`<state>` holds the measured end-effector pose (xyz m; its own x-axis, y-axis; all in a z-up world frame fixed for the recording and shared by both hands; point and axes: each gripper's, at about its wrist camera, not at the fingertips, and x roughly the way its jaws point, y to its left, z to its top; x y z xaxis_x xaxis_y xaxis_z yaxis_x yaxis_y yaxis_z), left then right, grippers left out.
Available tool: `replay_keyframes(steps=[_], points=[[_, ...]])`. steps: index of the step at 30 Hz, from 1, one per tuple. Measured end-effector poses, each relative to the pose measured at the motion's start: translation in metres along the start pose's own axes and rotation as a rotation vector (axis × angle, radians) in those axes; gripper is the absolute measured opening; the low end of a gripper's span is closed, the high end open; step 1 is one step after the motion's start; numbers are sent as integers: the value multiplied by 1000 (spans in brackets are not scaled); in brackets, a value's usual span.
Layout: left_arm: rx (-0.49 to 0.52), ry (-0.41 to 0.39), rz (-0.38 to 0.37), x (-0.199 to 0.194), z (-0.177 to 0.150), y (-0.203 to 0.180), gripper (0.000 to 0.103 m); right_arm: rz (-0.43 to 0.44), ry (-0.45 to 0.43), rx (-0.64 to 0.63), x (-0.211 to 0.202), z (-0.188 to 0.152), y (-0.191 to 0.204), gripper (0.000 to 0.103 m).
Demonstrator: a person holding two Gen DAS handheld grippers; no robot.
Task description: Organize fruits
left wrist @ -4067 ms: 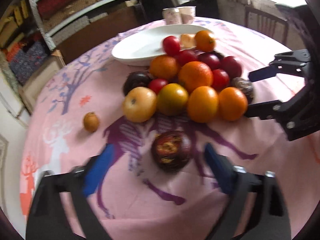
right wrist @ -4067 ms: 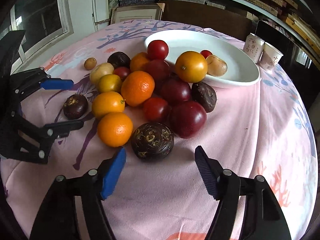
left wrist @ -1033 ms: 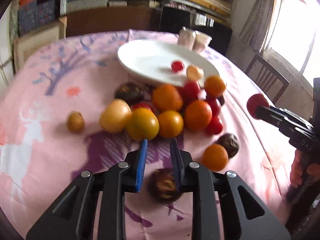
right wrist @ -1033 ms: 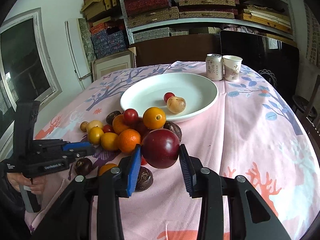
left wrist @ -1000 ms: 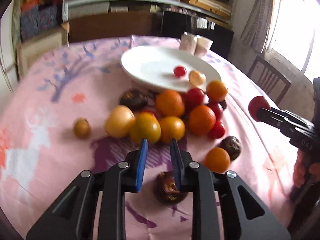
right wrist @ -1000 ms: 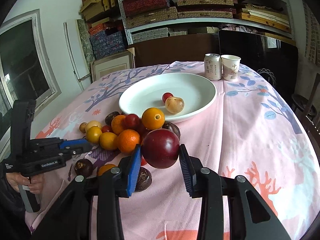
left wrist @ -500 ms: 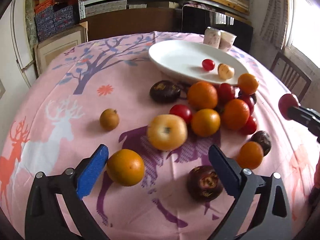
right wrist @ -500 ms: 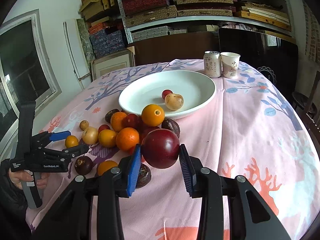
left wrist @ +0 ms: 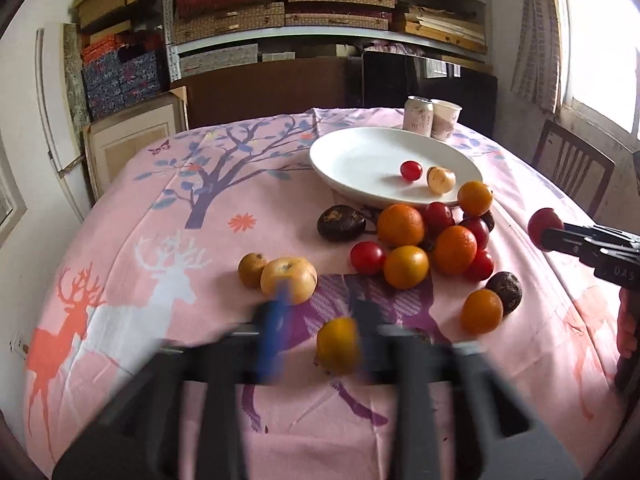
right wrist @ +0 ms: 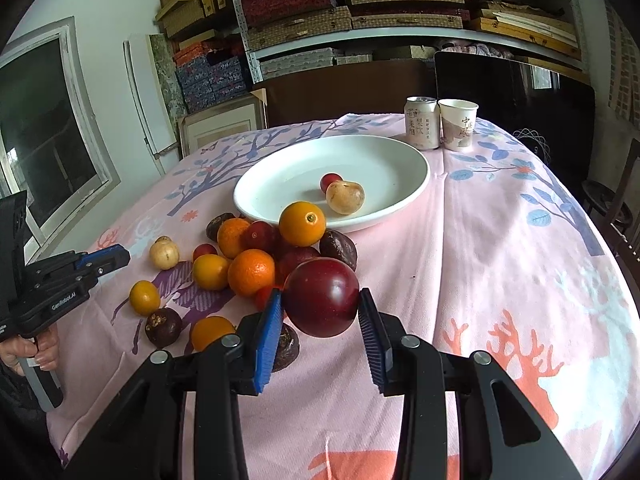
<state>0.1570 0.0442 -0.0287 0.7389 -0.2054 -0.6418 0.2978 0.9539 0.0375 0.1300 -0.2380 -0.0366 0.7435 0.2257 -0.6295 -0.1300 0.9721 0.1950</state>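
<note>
I'm seeing two matching black handheld units: right gripper showing ribbed blue pads and silver pivot screws, left gripper showing blue fingertips, white "GenRobot.AI" lettering on its side, grey grip below, dark sleeve behind it.

A pink tablecloth printed with deer and trees carries orange, red and dark-purple fruit beside a white plate.
</note>
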Motion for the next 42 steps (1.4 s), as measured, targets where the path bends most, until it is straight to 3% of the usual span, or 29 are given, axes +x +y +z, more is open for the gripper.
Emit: replay_keyframes(steps=[1,5,6,7,8,9,14,22,23,24,25,28,32,35,37,38,39,42], points=[[-11,10,2,1,-4,-1,96,1,1,3,0,0,0,38],[50,39,-26,4,-17,-13,96,1,11,6,3,0,-1,38],[63,55,-15,9,-19,-15,86,5,12,5,3,0,0,38],[64,92,-7,16,-19,-16,66,10,12,3,3,0,0,38],[34,128,-43,21,-19,-13,33,12,9,-2,2,0,1,38],[-8,151,-60,26,-19,-10,32,11,5,-8,2,-1,2,38],[16,138,-96,21,-18,-17,31,1,12,-11,3,-3,2,38],[66,54,-95,-2,-14,-21,33,5,5,0,0,-3,0,38],[74,44,-83,-3,-14,-21,50,6,5,0,0,-3,0,38],[71,37,-65,-3,-15,-22,76,6,5,-1,0,-3,0,38],[60,33,-62,-3,-15,-23,82,5,5,-2,0,-3,0,38],[64,45,-120,-3,-16,-26,82,5,9,0,1,-3,0,38],[74,65,-65,4,-16,-28,82,5,9,-1,1,-3,0,38],[61,106,-134,10,-20,-34,82,5,10,-1,1,-3,0,38],[108,150,-148,19,-23,-46,80,3,14,-1,1,-3,-1,38],[125,168,-148,23,-24,-50,68,3,14,-1,1,-3,-1,38],[135,187,-152,27,-25,-53,43,3,12,-1,1,-3,-1,38],[129,218,-199,36,-25,-55,39,2,7,-2,1,-3,-1,38]])
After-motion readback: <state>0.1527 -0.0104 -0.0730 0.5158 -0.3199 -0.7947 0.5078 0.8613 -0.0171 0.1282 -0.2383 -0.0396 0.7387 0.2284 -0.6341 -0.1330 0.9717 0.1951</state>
